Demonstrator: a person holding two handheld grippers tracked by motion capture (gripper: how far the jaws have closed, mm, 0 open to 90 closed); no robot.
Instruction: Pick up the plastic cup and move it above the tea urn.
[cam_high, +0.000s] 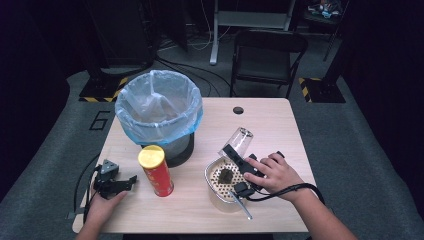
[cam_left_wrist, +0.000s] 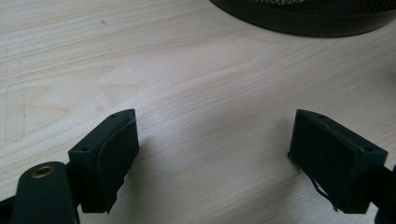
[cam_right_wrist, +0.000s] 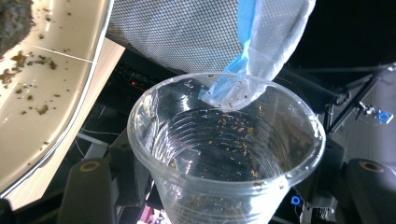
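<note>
Clear plastic cup (cam_right_wrist: 226, 154) clamped between right tool (cam_high: 239, 156) jaws.

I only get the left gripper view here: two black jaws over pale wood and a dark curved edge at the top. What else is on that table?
Observer: That dark edge is the base of a mesh bin lined with a blue bag.
Operator: Anything beside the left gripper?
Observer: A red snack tube with a gold lid stands upright just to its right; the left gripper is open and apart from it.
Operator: And the other hand?
Observer: The right gripper is shut on a clear plastic cup, tilted above a metal strainer bowl.
Operator: Is the cup clean?
Observer: No, brown flecks cling to its inside wall.
</note>
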